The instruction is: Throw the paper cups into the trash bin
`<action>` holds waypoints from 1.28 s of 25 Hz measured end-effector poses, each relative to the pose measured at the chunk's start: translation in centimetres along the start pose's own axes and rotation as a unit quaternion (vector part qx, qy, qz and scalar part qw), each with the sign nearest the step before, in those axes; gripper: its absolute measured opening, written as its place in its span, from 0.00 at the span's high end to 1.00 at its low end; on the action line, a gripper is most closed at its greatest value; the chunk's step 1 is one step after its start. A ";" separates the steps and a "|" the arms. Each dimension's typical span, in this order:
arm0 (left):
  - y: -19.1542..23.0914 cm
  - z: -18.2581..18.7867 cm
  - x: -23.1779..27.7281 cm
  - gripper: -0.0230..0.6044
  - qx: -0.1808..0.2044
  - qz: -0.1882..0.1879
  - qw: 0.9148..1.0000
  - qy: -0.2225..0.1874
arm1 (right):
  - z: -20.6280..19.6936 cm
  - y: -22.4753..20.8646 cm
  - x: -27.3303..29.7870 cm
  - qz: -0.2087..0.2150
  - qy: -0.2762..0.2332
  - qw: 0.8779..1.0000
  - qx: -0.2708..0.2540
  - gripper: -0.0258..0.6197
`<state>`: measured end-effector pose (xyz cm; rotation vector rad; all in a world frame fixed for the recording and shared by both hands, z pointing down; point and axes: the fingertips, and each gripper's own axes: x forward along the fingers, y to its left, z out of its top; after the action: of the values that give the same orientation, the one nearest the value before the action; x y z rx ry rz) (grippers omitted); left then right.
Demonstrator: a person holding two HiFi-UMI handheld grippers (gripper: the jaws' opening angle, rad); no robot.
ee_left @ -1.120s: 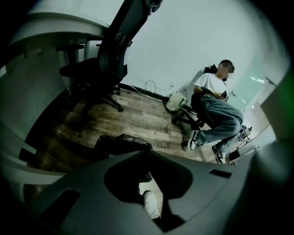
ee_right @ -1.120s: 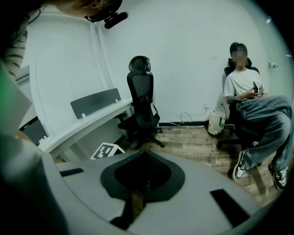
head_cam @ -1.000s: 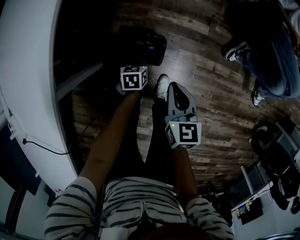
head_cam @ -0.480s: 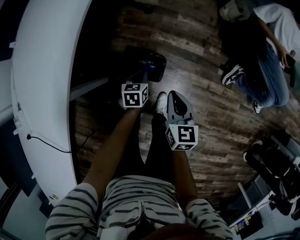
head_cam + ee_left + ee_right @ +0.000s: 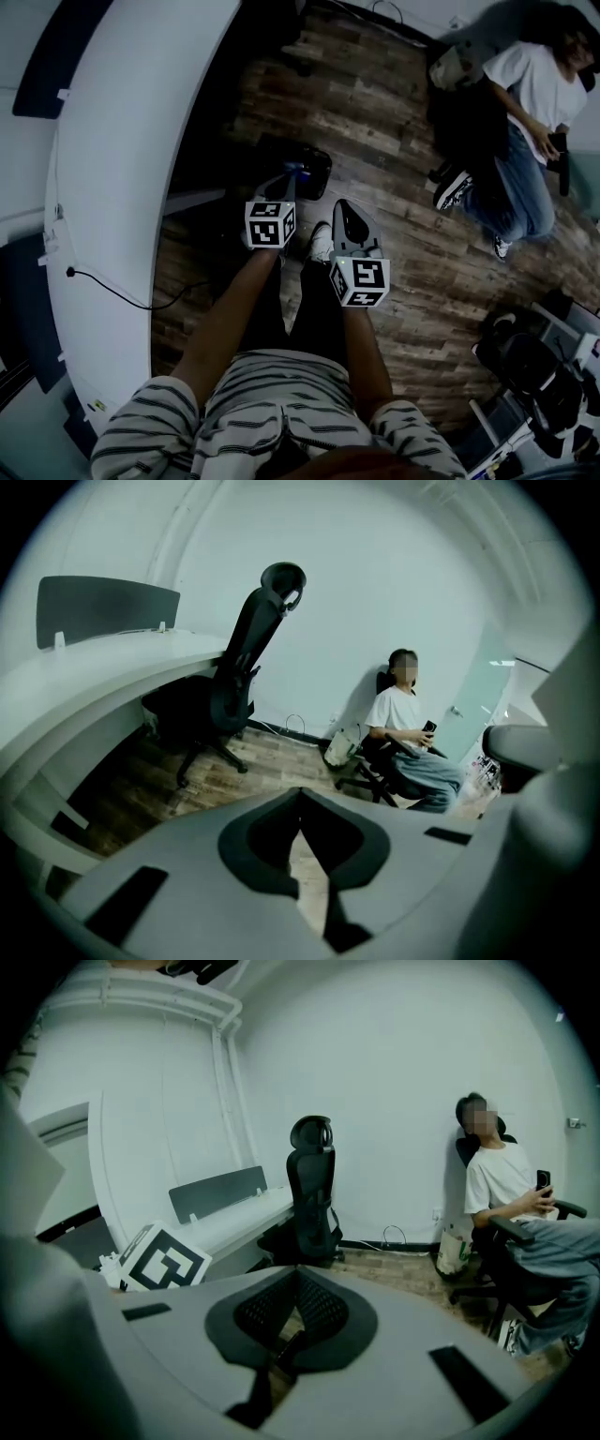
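- Both grippers are riding higher than a second ago, their marker cubes closer together in the head view. That view is now taking in more of the white desk [image 5: 112, 187] and all of the seated person [image 5: 525, 103].
- A dark round container [image 5: 307, 167], possibly the trash bin, is sitting on the wood floor [image 5: 394, 122] just beyond the left fingertips. It is too dim to be sure.
- Where the paper cups are lying cannot be told from any view.
- The left gripper [image 5: 300, 794] is keeping its fingers pressed together, tips meeting, with nothing between them.
- The right gripper [image 5: 296, 1274] is also holding its fingers together at the tips and carrying nothing.
- The left marker cube [image 5: 270, 223] is hanging just to the left of the right fingers and a little ahead of the right marker cube [image 5: 361, 280].
- A pale shoe [image 5: 322, 242] is showing between the two grippers, below them.
- A black office chair [image 5: 239, 667] is standing well ahead of the left fingers and left of them, tucked against the desk's curved edge.
- The seated person is leaning back in a chair against the wall, far ahead and right of both sets of fingers, holding a phone [image 5: 543, 1180].
- A pale bag [image 5: 339, 747] is resting on the floor beside that person, on the side nearer the office chair.
- A thin cable [image 5: 112, 291] is trailing from the desk edge, left of the left fingers.
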<state>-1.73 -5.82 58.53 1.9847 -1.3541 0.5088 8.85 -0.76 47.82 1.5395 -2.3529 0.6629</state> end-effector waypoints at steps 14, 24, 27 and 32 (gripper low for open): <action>-3.4 8.6 -7.2 0.93 0.009 -0.012 0.997 -0.081 | 8.1 -0.1 -2.9 0.007 -0.041 0.999 -0.014 0.94; -6.4 13.5 -11.6 0.93 0.033 -0.036 0.990 -0.130 | 13.7 1.5 -3.9 0.015 -0.078 0.997 -0.023 0.94; -7.1 15.2 -12.8 0.93 0.051 -0.043 0.987 -0.145 | 15.5 2.0 -4.2 0.014 -0.092 0.995 -0.028 0.94; -7.6 18.0 -14.4 0.93 0.071 -0.053 0.982 -0.168 | 17.8 2.8 -4.2 0.013 -0.112 0.993 -0.033 0.94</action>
<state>-1.17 -7.36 34.31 2.3260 -1.4313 0.2307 8.67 -5.38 29.93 1.6337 -2.5310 0.4317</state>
